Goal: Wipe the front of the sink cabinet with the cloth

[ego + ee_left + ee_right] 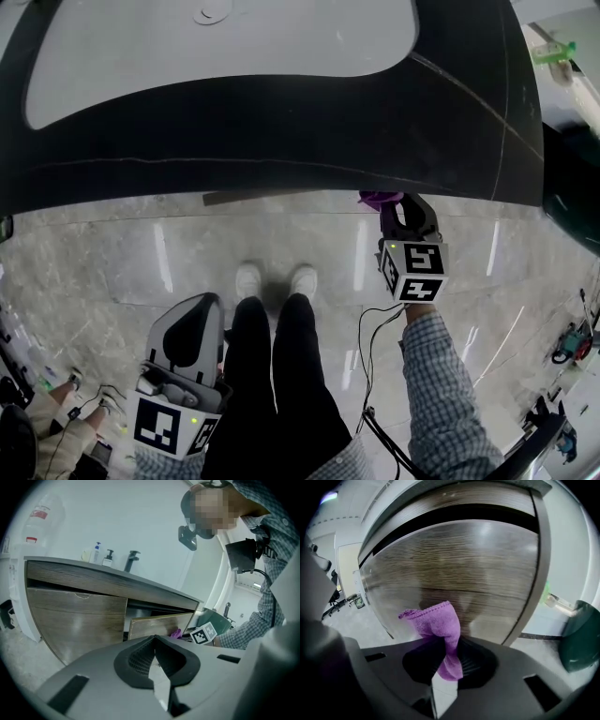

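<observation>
The purple cloth [436, 620] is clamped in the right hand-held gripper [449, 660], close before the wood-grain cabinet front [464, 559]. The left hand-held gripper [154, 648] is held low, jaws together on nothing. A green bin [581, 639] is seen beside the cabinet, and bottles [97, 553] by a tap [131, 560] on the surface [281, 131]

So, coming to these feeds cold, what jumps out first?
The purple cloth pinched in the right gripper, held close to the wood-grain cabinet front. In the head view, the dark countertop with its white basin fills the top. The left gripper, shut and empty, hangs low beside the person's leg.
</observation>
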Demonstrator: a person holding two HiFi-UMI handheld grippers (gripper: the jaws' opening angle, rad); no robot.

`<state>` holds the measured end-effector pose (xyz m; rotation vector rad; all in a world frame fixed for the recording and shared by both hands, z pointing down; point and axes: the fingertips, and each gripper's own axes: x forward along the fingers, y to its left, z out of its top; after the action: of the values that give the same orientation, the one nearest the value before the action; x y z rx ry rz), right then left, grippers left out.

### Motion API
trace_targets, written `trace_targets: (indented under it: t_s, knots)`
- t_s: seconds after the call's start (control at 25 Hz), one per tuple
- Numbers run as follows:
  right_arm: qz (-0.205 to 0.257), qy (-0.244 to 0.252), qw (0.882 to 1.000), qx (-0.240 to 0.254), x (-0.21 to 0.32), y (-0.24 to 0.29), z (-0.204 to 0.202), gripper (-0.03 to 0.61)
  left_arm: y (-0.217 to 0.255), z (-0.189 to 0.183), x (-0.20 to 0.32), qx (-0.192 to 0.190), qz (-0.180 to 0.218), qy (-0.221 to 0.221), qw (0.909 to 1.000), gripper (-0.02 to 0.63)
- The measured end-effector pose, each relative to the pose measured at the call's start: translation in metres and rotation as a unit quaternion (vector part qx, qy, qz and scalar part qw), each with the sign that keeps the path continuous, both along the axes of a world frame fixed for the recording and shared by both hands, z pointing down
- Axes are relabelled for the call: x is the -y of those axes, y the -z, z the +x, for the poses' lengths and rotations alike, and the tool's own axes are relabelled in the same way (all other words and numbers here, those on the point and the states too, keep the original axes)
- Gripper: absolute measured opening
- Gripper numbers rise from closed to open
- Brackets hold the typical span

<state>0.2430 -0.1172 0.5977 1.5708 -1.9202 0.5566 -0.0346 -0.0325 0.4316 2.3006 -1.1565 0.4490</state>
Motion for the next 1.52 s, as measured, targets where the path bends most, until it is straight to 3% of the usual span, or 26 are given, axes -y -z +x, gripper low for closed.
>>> trace_targets:
  t_s: [0.56, 0.72, 1.12, 1.52]
  knots:
    - [0.008, -0.108, 0.994, -0.020, -0.002, -0.004, 0.100, 0.075, -0.002, 0.013, 0.007, 0.003, 0.001, 0.008, 1.0000, 0.011]
    - [0.004, -0.112, 0.993, -0.036, -0.004, -0.012, 0.111, 0.075, 0.000, 0.017, 0.008, 0.000, 0.002, 0.009, 1.0000, 0.011]
    - [-0.017, -0.118, 0.993, 0.000, -0.001, -0.039, 0.073, 0.075, 0.000, -0.002, 0.012, 0.001, 0.008, 0.030, 0.9995, 0.011]
    - [-0.032, -0.097, 0.994, 0.048, -0.001, -0.054, 0.003, 0.075, -0.006, -0.027, 0.004, -0.003, 0.003, 0.046, 0.9990, 0.011]
